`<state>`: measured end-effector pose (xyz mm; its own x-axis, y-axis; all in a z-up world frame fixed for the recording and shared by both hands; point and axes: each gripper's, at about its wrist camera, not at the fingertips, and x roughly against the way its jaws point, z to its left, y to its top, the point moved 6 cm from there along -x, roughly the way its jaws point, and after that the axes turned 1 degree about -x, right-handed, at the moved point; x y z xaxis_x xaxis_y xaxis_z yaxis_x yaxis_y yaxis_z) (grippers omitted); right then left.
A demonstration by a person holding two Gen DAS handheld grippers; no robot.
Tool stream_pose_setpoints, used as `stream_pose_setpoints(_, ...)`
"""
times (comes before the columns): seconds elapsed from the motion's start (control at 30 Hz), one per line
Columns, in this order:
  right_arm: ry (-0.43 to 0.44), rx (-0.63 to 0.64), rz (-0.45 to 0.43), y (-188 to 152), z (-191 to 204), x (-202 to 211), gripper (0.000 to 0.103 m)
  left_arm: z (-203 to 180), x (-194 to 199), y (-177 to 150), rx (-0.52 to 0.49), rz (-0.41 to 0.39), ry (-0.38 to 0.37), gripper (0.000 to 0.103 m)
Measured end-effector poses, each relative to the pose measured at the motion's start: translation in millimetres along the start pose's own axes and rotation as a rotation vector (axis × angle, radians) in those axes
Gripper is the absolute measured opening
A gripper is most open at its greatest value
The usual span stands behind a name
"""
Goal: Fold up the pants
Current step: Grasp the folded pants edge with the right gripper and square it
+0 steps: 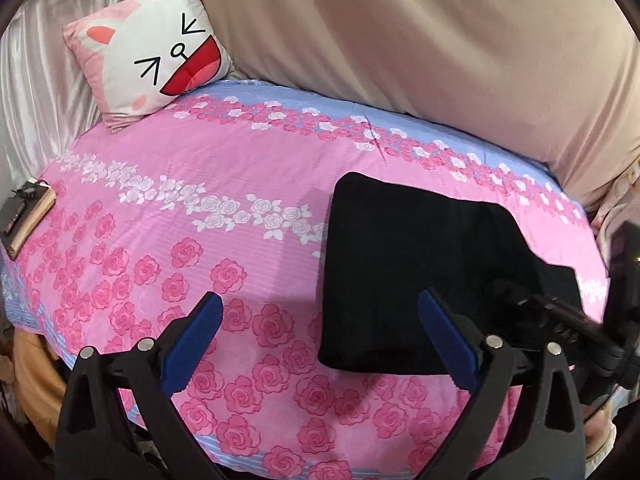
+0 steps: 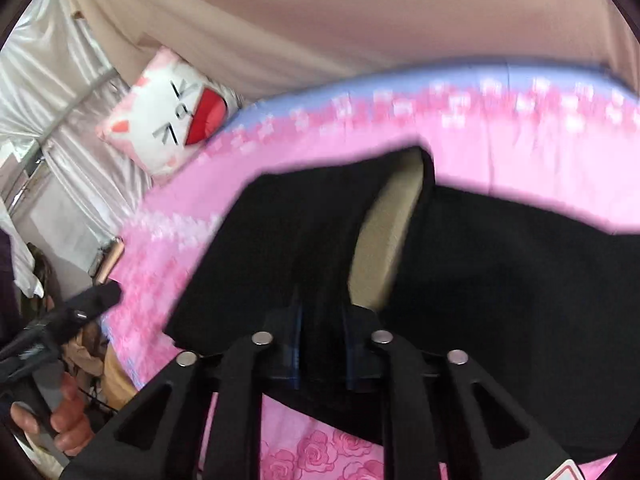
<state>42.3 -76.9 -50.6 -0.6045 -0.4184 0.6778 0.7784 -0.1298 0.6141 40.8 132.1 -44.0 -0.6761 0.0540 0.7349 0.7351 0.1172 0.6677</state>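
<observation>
Your right gripper (image 2: pixel 322 354) pinches the near edge of the black pants (image 2: pixel 480 280), lying on the bed (image 1: pixel 200 184) well clear of the pillow (image 1: pixel 152 56). Left gripper (image 1: pixel 320 344) gapes wide, empty. Soft, limp, light cloth: grip edges or corners.

Matt black cloth is seen in the pants (image 1: pixel 404 280). Printed cotton-like cloth covers the bed (image 1: pixel 200 184). Soft fabric forms the cushion (image 1: pixel 152 56) at ten o'clock, backed by a glossy satin curtain (image 1: pixel 36 92). Matt blue pads (image 1: pixel 192 344) are fitted on black plastic.
</observation>
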Motion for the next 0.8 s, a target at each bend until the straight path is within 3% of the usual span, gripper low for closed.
stream_pose_setpoints(0.1,-0.010,0.015,-0.102,17,-9,53,0.012,-4,8,4,0.003,-0.019,-0.015,0.096)
stream_pose_setpoints(0.23,-0.210,-0.013,-0.210,10,-63,131,0.013,-14,4,2,-0.014,-0.015,-0.015,0.098)
stream_pose_setpoints(0.3,-0.309,-0.024,-0.161,-3,-95,139,0.020,-23,-7,-2,-0.024,0.011,-0.020,0.098)
stream_pose_setpoints(0.4,-0.445,-0.119,-0.024,-43,-158,114,0.028,-43,-29,-9,-0.041,0.063,-0.041,0.098)
stream_pose_setpoints(0.43,-0.443,-0.162,0.002,-56,-172,107,0.029,-50,-35,-12,-0.053,0.081,-0.052,0.098)
stream_pose_setpoints(0.53,-0.373,-0.217,-0.116,-57,-164,137,0.032,-66,-44,-14,-0.069,0.106,-0.062,0.098)
stream_pose_setpoints(0.6,-0.394,-0.171,-0.165,-48,-153,153,0.053,-72,-46,-14,-0.058,0.111,-0.084,0.098)
stream_pose_setpoints(0.67,-0.424,-0.118,-0.172,-40,-149,156,0.062,-78,-51,-14,-0.040,0.127,-0.108,0.098)
stream_pose_setpoints(0.8,-0.461,-0.135,-0.155,-39,-153,148,0.062,-94,-66,-18,-0.005,0.192,-0.173,0.098)
